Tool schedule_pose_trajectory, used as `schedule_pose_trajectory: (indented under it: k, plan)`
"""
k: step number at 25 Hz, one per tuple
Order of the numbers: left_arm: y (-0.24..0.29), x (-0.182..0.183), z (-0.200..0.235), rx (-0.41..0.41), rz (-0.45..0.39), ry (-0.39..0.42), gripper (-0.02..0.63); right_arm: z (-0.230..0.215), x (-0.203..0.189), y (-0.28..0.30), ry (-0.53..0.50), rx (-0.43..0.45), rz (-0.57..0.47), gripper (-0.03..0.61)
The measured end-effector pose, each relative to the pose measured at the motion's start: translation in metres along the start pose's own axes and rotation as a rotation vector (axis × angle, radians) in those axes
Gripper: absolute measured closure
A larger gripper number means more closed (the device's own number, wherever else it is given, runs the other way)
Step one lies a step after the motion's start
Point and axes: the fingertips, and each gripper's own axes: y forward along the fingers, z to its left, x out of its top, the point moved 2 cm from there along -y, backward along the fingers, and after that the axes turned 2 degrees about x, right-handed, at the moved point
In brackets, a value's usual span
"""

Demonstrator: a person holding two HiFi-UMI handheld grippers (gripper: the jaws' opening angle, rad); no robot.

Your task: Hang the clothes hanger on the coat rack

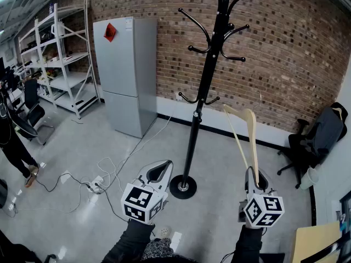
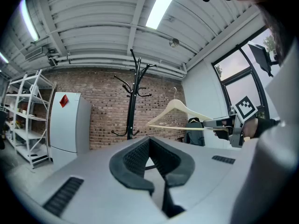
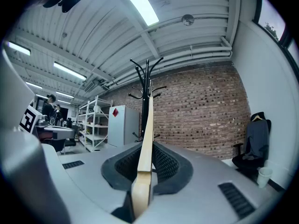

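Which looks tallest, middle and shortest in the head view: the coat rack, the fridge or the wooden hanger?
1. Coat rack, tallest; it runs off the top edge.
2. Fridge, shorter but much wider.
3. Wooden hanger, shortest, even though it is nearest the camera.

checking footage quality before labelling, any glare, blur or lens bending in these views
Head view: evenly lit, the coat rack sharp, the shelving bowed toward the left edge. Left gripper view: strong fisheye with dark corners, the ceiling light blown white, the clothes hanger clear. Right gripper view: same dark corners, a glaring ceiling strip; the clothes hanger's near end looks soft close to the lens.
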Motion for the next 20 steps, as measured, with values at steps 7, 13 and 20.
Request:
schedule_pose_trajectory:
  k: [7,13,20]
  plan:
    - [0.037,-0.002,0.035,-0.025,-0.018,-0.002,0.611,0.006,0.002,0.045,-0.015,-0.019,-0.01,0.528]
    - [0.078,0.005,0.066,-0.049,-0.016,-0.004,0.611,0.004,0.018,0.089,-0.043,-0.047,-0.015,0.528]
    - [0.118,0.002,0.094,-0.08,-0.024,-0.006,0.61,0.009,0.024,0.138,-0.052,-0.043,-0.032,0.528]
